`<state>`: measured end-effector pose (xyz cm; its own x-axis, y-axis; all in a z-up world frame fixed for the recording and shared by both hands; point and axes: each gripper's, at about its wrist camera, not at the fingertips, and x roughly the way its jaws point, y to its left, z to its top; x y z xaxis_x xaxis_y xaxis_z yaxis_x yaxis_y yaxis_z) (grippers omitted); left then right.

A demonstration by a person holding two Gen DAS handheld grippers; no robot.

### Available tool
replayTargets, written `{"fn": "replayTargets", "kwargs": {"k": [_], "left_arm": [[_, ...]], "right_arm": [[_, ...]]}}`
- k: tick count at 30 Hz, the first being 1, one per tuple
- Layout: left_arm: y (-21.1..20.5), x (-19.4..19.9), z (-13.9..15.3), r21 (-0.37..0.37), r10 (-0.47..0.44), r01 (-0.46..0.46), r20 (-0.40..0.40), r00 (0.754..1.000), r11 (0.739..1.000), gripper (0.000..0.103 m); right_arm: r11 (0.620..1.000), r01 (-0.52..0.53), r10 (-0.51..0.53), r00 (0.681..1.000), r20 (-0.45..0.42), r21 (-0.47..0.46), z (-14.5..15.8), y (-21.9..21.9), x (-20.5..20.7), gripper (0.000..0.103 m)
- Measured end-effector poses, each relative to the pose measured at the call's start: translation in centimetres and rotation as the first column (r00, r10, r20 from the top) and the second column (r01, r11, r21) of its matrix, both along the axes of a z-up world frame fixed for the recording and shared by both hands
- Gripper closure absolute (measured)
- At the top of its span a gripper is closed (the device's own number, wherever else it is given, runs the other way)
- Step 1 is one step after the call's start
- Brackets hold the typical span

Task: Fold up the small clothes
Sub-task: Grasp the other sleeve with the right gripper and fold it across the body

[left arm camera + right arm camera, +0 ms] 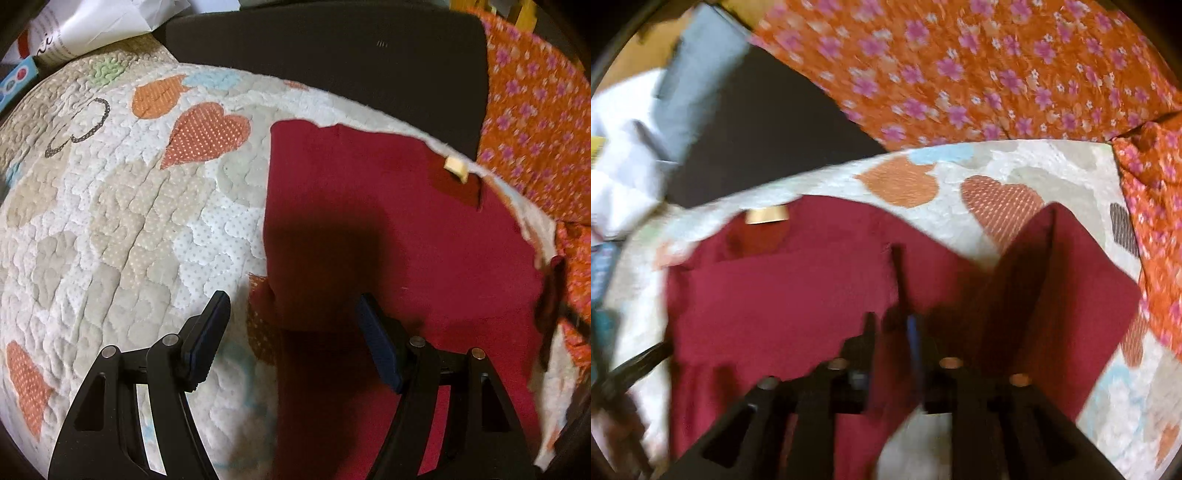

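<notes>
A quilt (122, 221) with heart patches covers the surface; orange floral cloth (535, 110) lies beside it. The red garment (388, 229) lies flat on the quilt. The left gripper (291, 332) hangs spread, empty, over its edge. The blurred right view alone shows a raised fold; the right gripper (892, 332) looks parted around red cloth, grip unclear.
</notes>
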<state>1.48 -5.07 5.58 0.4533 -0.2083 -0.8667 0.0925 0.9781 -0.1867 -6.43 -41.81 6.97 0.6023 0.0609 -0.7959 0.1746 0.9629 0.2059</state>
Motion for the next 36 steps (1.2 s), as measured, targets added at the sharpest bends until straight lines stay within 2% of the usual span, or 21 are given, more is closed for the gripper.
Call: {"fn": "replayTargets", "kwargs": {"k": [3,6,9,11,15,18,21,26,29,31,32,33,35,36], "left_arm": [[-0.1,-1.5,1.1,-0.046,-0.017,0.017,0.001,1.000,0.999,0.032],[-0.6,-2.6,1.7,-0.041,-0.038,0.039,0.014,0.999,0.998,0.032],[-1.6,-3.0,2.1,-0.035,-0.058,0.058,0.022,0.998,0.998,0.032],[-2.1,-2.8,2.1,-0.039,-0.060,0.061,0.019,0.998,0.997,0.032],[-2.9,-2.1,1.4,-0.051,-0.059,0.059,-0.012,0.998,0.997,0.032],[-3.6,-1.9,0.9,-0.063,-0.073,0.071,-0.033,0.997,0.995,0.032],[-4.1,-1.8,0.8,-0.045,-0.085,0.084,-0.026,0.996,0.995,0.032],[-4.3,-1.8,0.4,-0.030,-0.091,0.090,-0.031,0.995,0.996,0.032],[-4.2,-1.7,0.3,-0.028,-0.089,0.088,-0.034,0.995,0.996,0.032],[-4.2,-1.6,0.5,-0.033,-0.085,0.084,-0.031,0.996,0.996,0.032],[-4.1,-1.6,0.6,-0.035,-0.082,0.081,-0.030,0.996,0.996,0.032],[-4.0,-1.5,0.6,-0.036,-0.080,0.079,-0.029,0.996,0.996,0.032],[-3.9,-1.4,0.6,-0.040,-0.074,0.073,-0.033,0.997,0.997,0.032],[-3.8,-1.4,0.6,-0.044,-0.074,0.072,-0.036,0.997,0.996,0.032]], "right_arm": [[0.998,-0.026,0.026,1.000,-0.005,-0.060,0.4,0.7,-3.2,0.057],[0.991,0.067,-0.069,0.998,-0.010,-0.115,-0.4,-1.2,-5.8,0.057],[0.980,0.181,-0.184,0.982,-0.042,-0.079,-1.4,-4.1,-7.1,0.057],[0.973,0.224,-0.226,0.973,-0.043,-0.052,-1.7,-5.5,-7.8,0.057],[0.967,0.247,-0.249,0.968,-0.022,-0.057,-1.3,-6.8,-7.7,0.057],[0.971,0.236,-0.237,0.971,-0.030,-0.020,-1.6,-6.5,-7.0,0.057],[0.972,0.235,-0.235,0.971,-0.042,-0.005,-2.2,-5.7,-6.5,0.057],[0.955,0.296,-0.296,0.955,-0.029,0.004,-2.6,-5.8,-4.8,0.057],[0.954,0.300,-0.300,0.952,-0.067,-0.007,-4.4,-6.5,-2.8,0.057],[0.955,0.293,-0.291,0.954,-0.075,0.032,-5.2,-7.3,-2.6,0.064],[0.958,0.286,-0.284,0.957,-0.059,0.025,-4.9,-7.6,-3.1,0.078],[0.962,0.272,-0.272,0.961,-0.044,-0.002,-4.2,-7.8,-3.6,0.097],[0.962,0.256,-0.259,0.966,-0.023,-0.095,-2.7,-8.2,-4.9,0.099],[0.955,0.242,-0.246,0.969,-0.002,-0.173,-1.4,-8.6,-5.9,0.099]]}}
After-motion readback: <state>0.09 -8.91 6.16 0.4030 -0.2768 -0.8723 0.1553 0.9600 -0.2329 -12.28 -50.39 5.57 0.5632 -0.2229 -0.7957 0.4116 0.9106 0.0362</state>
